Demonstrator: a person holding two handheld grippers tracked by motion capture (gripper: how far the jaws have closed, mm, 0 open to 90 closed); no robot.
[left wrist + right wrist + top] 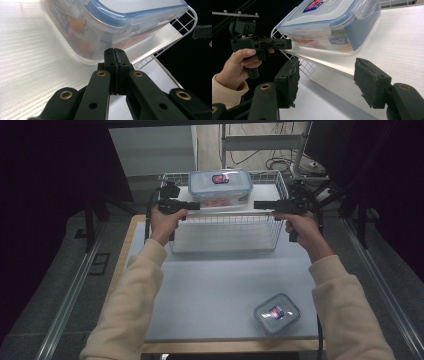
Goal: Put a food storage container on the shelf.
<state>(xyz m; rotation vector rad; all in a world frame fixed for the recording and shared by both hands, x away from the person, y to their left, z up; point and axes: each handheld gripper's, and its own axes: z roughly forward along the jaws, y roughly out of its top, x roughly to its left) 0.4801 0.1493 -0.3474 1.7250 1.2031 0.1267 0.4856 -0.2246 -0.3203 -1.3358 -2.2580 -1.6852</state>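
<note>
So there's a person at the table with a gripper in each hand, both held up at the near rim of a white wire basket (225,232) sitting toward the far end of the table (210,290). A big clear container (220,187) with a blue-edged snap lid sits on a white board laid across the top of the basket, around 12 o'clock from where the person stands. You can see orange and red stuff through its walls, can't say what exactly.

The left gripper (192,205) is at about 11 o'clock, pointing inward at the container's left side. In the left gripper view its jaws are pressed tight together with nothing between them, and the tip (115,51) is right up at the container's lower corner (95,30). Whether it actually touches, I can't tell.

The right gripper (257,205) is at about 1 o'clock, pointing in from the other side. Its jaws are spread apart, pads (372,82) clear of everything, with the container (332,22) sitting beyond the gap, not between them.

A second, smaller lidded container (277,313) lies on the table near the front edge, about 4 o'clock, well apart from the basket.
</note>
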